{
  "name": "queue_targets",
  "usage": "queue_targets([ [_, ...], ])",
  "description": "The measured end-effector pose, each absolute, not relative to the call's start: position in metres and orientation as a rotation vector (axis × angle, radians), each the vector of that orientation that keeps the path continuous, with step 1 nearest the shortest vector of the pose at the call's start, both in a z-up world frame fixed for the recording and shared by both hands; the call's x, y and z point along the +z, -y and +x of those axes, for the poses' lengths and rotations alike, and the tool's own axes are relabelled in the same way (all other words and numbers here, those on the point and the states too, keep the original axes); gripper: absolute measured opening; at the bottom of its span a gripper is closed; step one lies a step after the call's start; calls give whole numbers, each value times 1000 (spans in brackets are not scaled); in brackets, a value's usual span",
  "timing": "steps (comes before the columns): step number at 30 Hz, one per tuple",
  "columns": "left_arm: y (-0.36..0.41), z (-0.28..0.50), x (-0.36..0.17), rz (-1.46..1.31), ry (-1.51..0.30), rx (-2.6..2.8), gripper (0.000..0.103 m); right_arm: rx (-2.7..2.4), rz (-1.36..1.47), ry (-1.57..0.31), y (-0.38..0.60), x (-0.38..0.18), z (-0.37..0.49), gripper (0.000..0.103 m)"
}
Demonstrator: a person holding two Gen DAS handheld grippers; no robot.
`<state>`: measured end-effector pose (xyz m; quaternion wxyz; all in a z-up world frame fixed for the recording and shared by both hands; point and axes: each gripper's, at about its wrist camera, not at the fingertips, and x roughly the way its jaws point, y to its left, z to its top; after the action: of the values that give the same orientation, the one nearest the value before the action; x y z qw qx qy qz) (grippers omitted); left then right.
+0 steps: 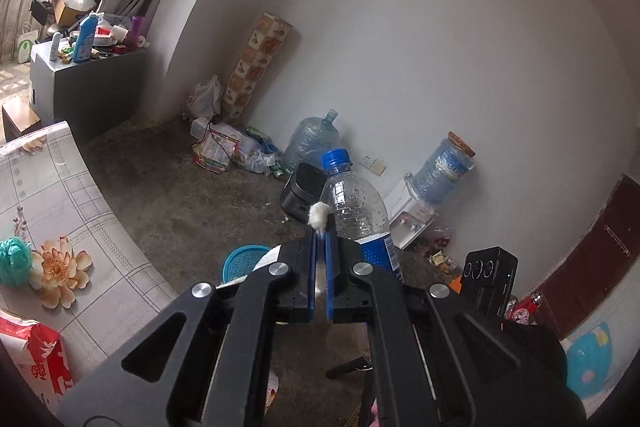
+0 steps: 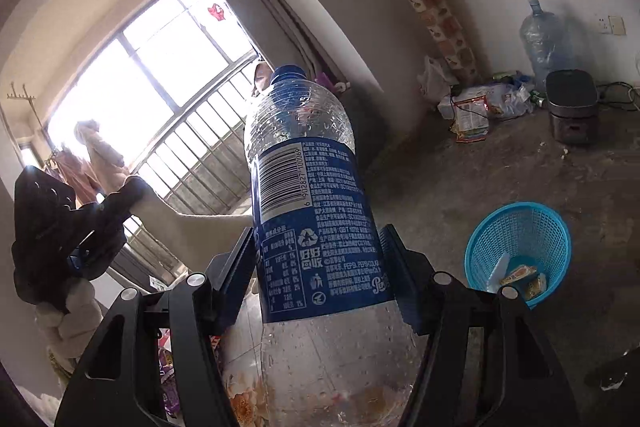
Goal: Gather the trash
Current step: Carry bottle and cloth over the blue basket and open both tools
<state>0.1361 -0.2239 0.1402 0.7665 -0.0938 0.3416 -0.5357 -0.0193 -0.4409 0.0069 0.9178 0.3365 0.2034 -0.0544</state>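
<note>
My left gripper [image 1: 320, 227] is shut on a small white fluffy wad [image 1: 319, 214] that sticks out past its blue pads. Just behind it stands a clear plastic bottle [image 1: 354, 205] with a blue cap and blue label. In the right wrist view that bottle [image 2: 308, 195] fills the middle, upright and slightly tilted, with my right gripper [image 2: 320, 263] shut on its labelled part. A blue mesh basket [image 2: 520, 247] sits on the floor to the right with a few wrappers inside; its rim [image 1: 244, 259] also shows below the left fingers. The left gripper [image 2: 74, 261] appears far left, carried by a white-sleeved arm.
A table with a floral cloth [image 1: 60, 187] lies at the left, bearing a red pack [image 1: 36, 351] and a teal ball [image 1: 14, 261]. By the wall are a black cooker [image 2: 572, 107], water jugs [image 1: 312, 139], a dispenser [image 1: 416, 223] and a litter pile [image 2: 476, 107].
</note>
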Motion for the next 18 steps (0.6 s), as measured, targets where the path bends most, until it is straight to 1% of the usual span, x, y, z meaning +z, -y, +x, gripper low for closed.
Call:
queue_targets([
  [4,310,143,108,-113,-858,-1202,2,-231,824,-466,487,-41,-19,61],
  [8,387,155,60,-23,-990,-1195,2,-312,983,-538,529,-102,-12,61],
  [12,451,168,0,76,-1119,-1139,2,-342,1230,-590,564,-180,-9,61],
  [16,507,183,-59,193,-1189,-1089,3,-369,1518,-614,598,-260,5,63],
  [17,519,188,-72,211,-1207,-1077,6,-383,1574,-610,608,-277,11,63],
  [18,531,193,-83,222,-1221,-1072,18,-393,1631,-590,618,-293,17,64],
])
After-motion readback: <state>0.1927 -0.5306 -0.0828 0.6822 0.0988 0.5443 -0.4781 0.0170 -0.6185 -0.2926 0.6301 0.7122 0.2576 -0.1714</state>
